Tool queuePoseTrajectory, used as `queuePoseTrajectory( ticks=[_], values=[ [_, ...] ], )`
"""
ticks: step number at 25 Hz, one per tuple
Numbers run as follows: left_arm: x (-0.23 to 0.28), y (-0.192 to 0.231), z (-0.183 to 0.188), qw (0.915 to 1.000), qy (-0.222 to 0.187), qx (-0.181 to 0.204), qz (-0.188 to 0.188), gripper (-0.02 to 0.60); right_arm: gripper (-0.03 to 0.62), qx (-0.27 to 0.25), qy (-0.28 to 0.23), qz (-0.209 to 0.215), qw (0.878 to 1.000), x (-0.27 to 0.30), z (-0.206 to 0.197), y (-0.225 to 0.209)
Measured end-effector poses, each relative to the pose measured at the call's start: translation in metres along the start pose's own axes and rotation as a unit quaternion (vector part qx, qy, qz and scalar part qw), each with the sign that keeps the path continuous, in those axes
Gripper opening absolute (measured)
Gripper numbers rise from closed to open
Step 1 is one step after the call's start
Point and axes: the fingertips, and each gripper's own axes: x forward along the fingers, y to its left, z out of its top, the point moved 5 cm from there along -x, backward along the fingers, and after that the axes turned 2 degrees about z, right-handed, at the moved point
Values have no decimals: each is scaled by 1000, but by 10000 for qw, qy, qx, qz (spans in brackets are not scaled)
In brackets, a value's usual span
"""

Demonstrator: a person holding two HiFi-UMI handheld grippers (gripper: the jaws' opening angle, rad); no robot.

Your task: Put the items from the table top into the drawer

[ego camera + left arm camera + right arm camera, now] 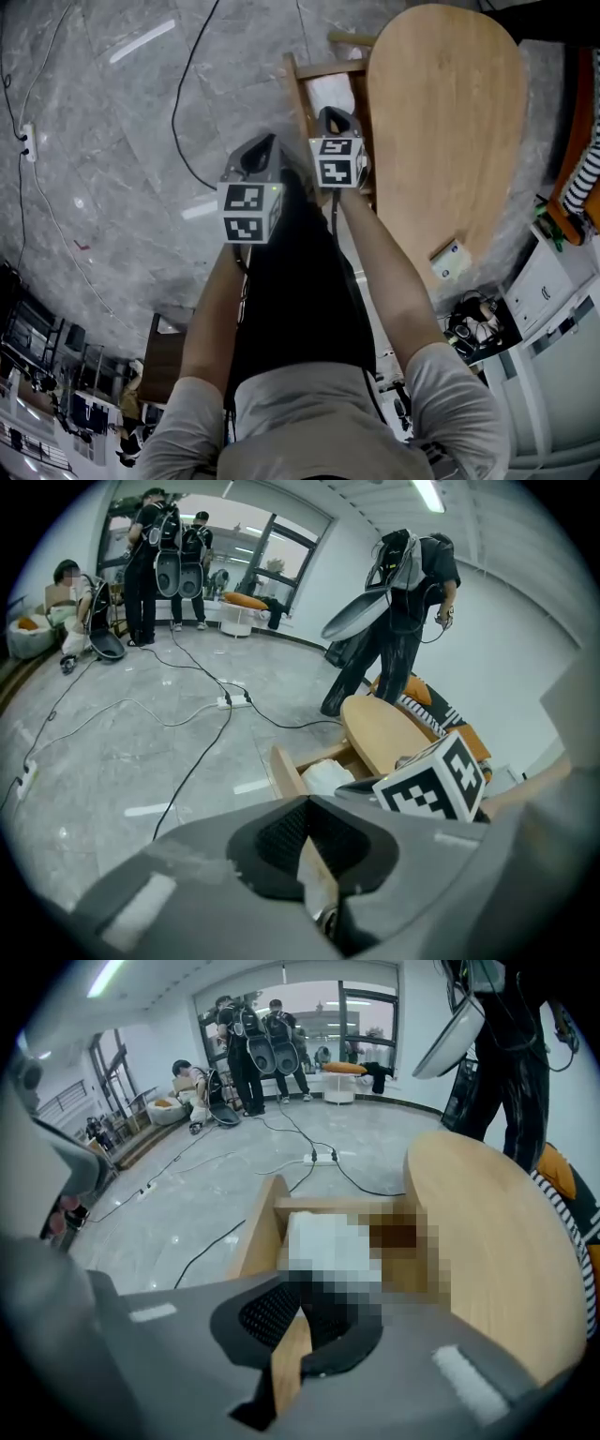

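An open wooden drawer (296, 86) sticks out from the far end of the oval wooden table top (441, 122), and something white (330, 92) lies in it. My left gripper (262, 150) hangs over the floor just left of the drawer's near end; in the left gripper view the left gripper (306, 803) has its tips together with nothing held. My right gripper (334, 118) is above the drawer's near end, beside the table edge. In the right gripper view the right gripper (302, 1288) is shut and empty, and the drawer wall (258, 1232) shows below it. The table top (487, 1232) looks bare.
Cables (187, 94) and a power strip (28, 141) lie on the grey marble floor. A small pale box (450, 261) sits by the table's near end. Striped and orange cloth (586, 178) and cluttered shelves (544, 291) stand at the right. People (403, 592) stand beyond the table.
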Motion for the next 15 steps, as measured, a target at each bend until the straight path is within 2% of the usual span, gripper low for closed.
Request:
queuePoseTrajectory(
  ticks=[1, 4, 7, 11, 13, 15],
  values=[
    [-3, 1, 0, 10000, -13, -22, 31, 20, 9, -15, 6, 58, 10000, 0, 1, 1],
    [-11, 2, 5, 9999, -111, -86, 98, 20, 80, -75, 25, 179, 9998, -3, 9, 2],
    [-24, -8, 5, 9998, -115, -83, 108, 20, 80, -166, -190, 251, 9994, -23, 18, 5],
    [-53, -28, 10, 9998, -125, -34, 119, 20, 43, -265, -438, 296, 9982, -72, 24, 12],
    [-72, -41, 20, 9995, -259, -68, 182, 20, 9, -87, -578, 352, 9977, -106, 27, 15],
    [-90, -55, 29, 9987, -417, -154, 268, 20, 8, 155, -767, 437, 9960, -140, 33, 14]
  ],
)
